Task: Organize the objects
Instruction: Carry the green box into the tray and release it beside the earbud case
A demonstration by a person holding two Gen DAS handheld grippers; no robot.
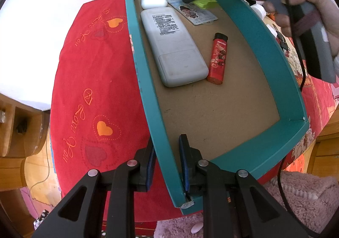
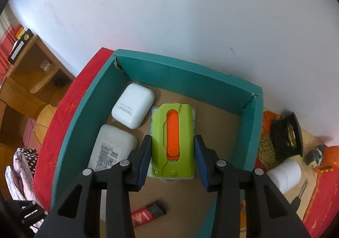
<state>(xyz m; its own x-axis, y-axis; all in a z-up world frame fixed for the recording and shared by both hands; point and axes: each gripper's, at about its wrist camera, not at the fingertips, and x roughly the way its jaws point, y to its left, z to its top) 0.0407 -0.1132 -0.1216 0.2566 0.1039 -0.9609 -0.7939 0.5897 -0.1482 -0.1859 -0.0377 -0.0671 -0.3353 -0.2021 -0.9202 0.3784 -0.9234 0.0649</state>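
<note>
Left gripper (image 1: pixel 167 159) clamped shut on the near long wall of the teal cardboard box (image 1: pixel 262 144), 1 blue pad inside the wall, 1 outside, close to the box's near corner. Box resting on a red cloth (image 1: pixel 89 72) embroidered with orange hearts, its far end against a white wall (image 2: pixel 169 15).

Right gripper (image 2: pixel 172 155) pointing steeply down into the box's far end, gripping a lime-green slider toy with an orange slide button (image 2: pixel 172 132) between its blue pads, gripper handle wrapped by a hand (image 1: pixel 305 9). Toy hanging above a printed card in a clear sleeve (image 1: pixel 195 13) at the far end of the box floor; touching it or not, cannot tell.

Lying on the brown box floor: white earbud case (image 2: pixel 133 108) in the far corner by the clamped wall, white remote control (image 1: pixel 173 47) face-down along that same wall just beside the case, red lighter (image 1: pixel 218 60) next to the remote's near end, toward the middle.

Outside the box past its other long wall: white roll (image 2: pixel 286 174) and a black object (image 2: pixel 286 132), identity unclear.
</note>
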